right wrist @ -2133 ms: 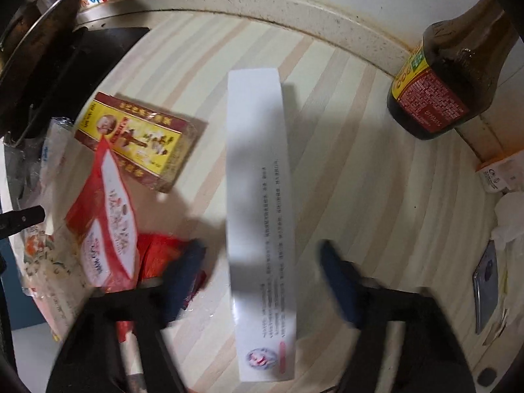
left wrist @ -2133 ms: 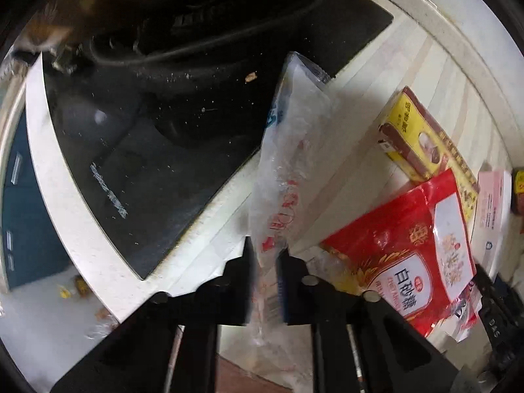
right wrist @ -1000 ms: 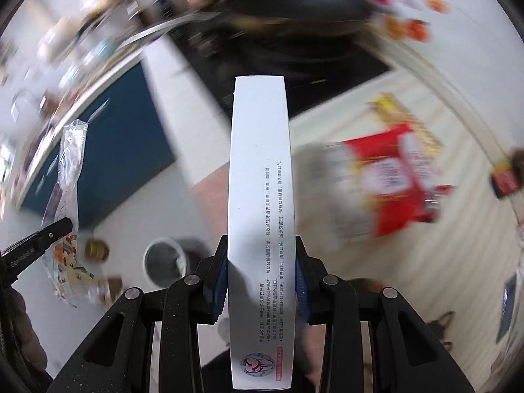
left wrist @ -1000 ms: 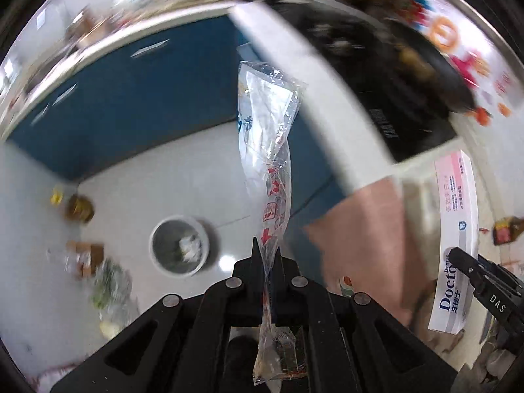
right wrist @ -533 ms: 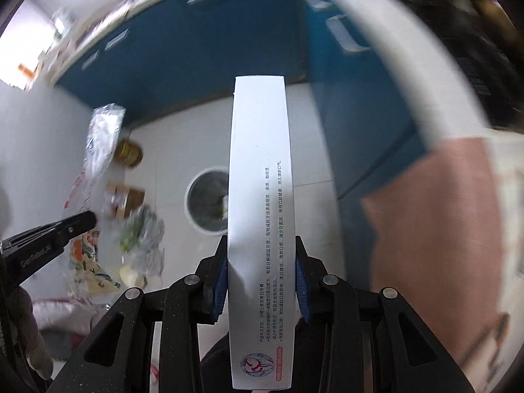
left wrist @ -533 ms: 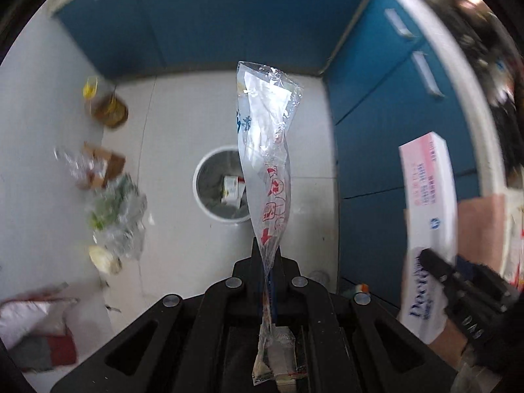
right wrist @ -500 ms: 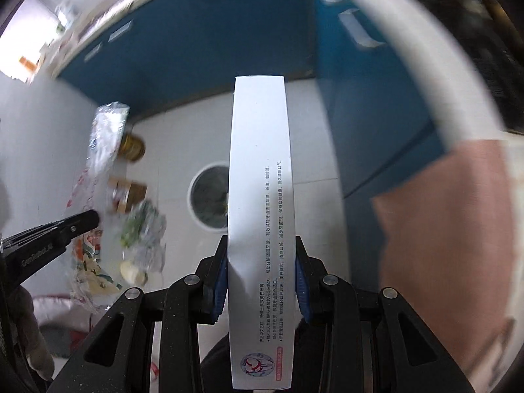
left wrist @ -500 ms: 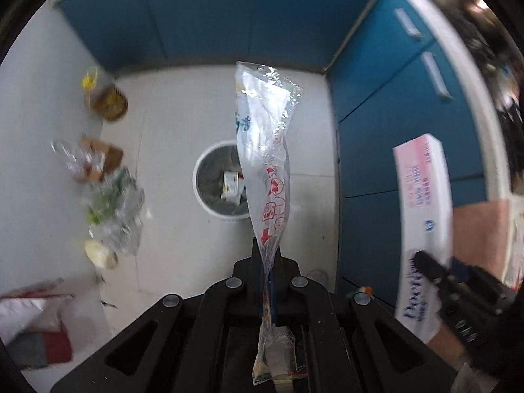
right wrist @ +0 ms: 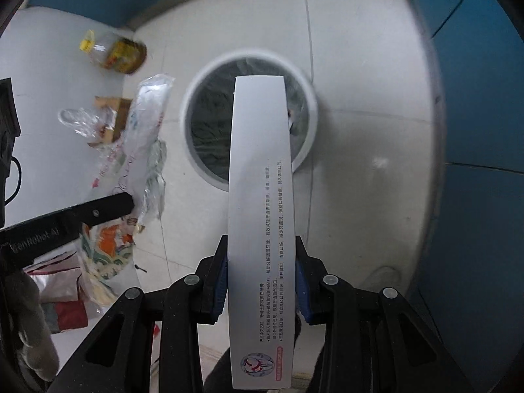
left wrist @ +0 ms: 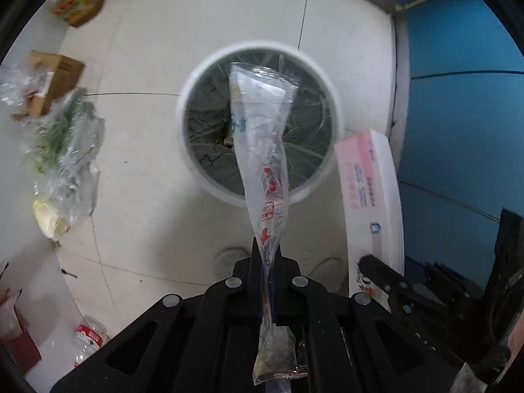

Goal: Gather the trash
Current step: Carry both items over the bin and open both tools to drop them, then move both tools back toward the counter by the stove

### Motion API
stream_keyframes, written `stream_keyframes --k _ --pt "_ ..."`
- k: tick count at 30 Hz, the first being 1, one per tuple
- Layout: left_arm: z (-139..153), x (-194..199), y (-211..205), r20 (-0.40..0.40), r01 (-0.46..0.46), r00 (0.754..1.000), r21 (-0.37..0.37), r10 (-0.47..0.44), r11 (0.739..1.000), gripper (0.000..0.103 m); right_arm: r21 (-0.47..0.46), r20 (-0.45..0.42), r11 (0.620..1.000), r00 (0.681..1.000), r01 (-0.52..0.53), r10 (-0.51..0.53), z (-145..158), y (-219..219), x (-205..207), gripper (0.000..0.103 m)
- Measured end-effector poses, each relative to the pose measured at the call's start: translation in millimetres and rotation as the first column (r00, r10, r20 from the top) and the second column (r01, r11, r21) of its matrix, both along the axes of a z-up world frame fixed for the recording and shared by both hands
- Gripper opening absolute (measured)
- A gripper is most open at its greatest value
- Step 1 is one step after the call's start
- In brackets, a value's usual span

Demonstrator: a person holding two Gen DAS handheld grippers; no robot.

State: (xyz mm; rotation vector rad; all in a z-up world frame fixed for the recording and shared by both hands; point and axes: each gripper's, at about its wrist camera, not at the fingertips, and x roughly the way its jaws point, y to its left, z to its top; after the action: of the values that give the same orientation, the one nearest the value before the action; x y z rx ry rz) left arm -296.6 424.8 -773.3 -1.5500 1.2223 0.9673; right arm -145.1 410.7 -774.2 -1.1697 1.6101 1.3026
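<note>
My left gripper [left wrist: 266, 262] is shut on a clear plastic wrapper [left wrist: 262, 131] with red and blue print, held over the white round trash bin [left wrist: 196, 75] on the floor. My right gripper [right wrist: 261, 262] is shut on a long white toothpaste box [right wrist: 260, 196], its far end over the same bin [right wrist: 193, 85]. The box also shows at the right of the left wrist view [left wrist: 370, 196]. The wrapper shows at the left of the right wrist view [right wrist: 144, 124], with one left-gripper finger [right wrist: 98, 209].
The bin holds a grey liner and some trash. Bags, a cardboard box [left wrist: 52, 78], an oil bottle [right wrist: 114, 52] and a water bottle [left wrist: 86, 340] lie on the white tiled floor at left. Blue cabinets [left wrist: 465, 131] stand at right.
Both grippers have moved closer to the bin and now hold their items right above its opening. The bin looks much larger in both views.
</note>
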Motion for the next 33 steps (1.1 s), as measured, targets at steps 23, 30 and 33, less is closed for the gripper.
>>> stream_keyframes --k 23,30,33 --pt "48 -37 8 -0.192 -0.008 0.98 0.202 0.048 0.979 0.103 0.107 0.212 0.991 0.975 -0.083 0.059 17 34 6 0.103" --pt "155 -38 -33 -0.285 0.023 0.955 0.351 0.084 0.936 0.103 0.216 0.264 0.972 0.964 -0.087 0.028 117 1 14 0.103" --pt "200 -36 -53 -0.286 0.02 0.953 0.395 0.103 0.918 0.103 0.268 0.273 0.958 0.962 -0.099 0.024 168 -17 15 0.103"
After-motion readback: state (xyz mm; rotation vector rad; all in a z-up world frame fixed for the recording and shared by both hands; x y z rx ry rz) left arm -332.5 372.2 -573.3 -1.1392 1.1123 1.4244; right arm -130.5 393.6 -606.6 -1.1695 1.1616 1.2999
